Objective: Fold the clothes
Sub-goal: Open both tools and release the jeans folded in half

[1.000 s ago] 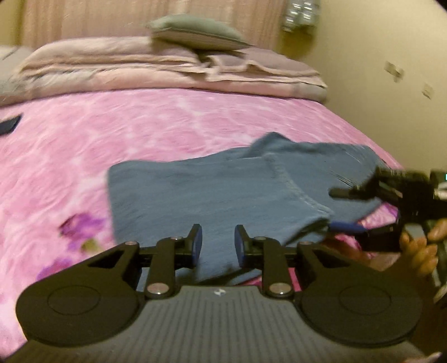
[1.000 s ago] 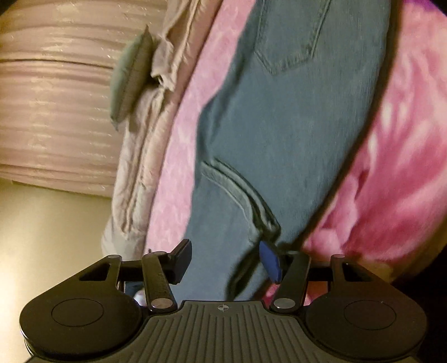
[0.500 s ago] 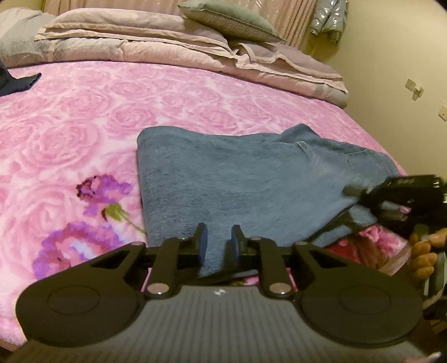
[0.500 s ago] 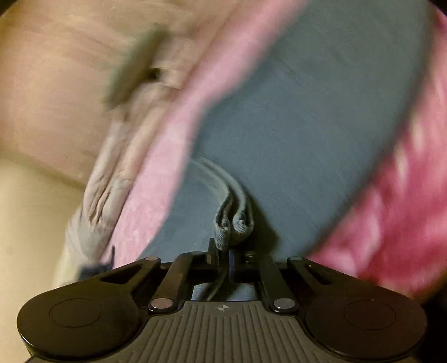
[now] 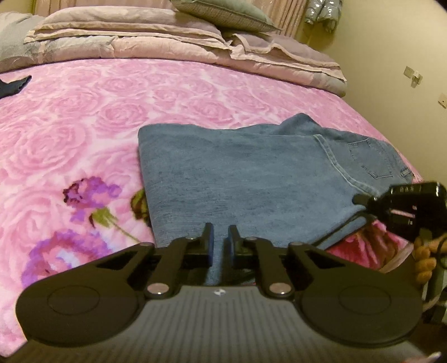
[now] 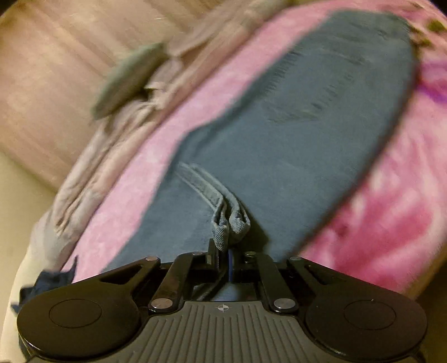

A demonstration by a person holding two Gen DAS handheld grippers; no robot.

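Observation:
Folded blue jeans (image 5: 251, 181) lie flat on the pink rose blanket (image 5: 83, 125). My left gripper (image 5: 220, 240) sits low at their near edge; its jaws are closing, a narrow gap remains, and denim shows between the pads. At the right end of the jeans, my right gripper (image 5: 359, 199) grips the edge, with a hand (image 5: 424, 257) behind it. In the blurred right wrist view the right gripper (image 6: 223, 251) is shut on a doubled seam of the jeans (image 6: 293, 139), which bunches up just beyond the pads.
Folded quilts and pillows (image 5: 167, 42) with a green cushion (image 5: 223, 14) are stacked at the head of the bed. A dark garment (image 5: 11, 86) lies at the far left. A beige wall (image 5: 405, 42) runs close along the bed's right side.
The right gripper's jaws have closed onto the jeans' seam and its view has rolled. The left gripper has sunk toward the jeans' near edge and its jaws have narrowed.

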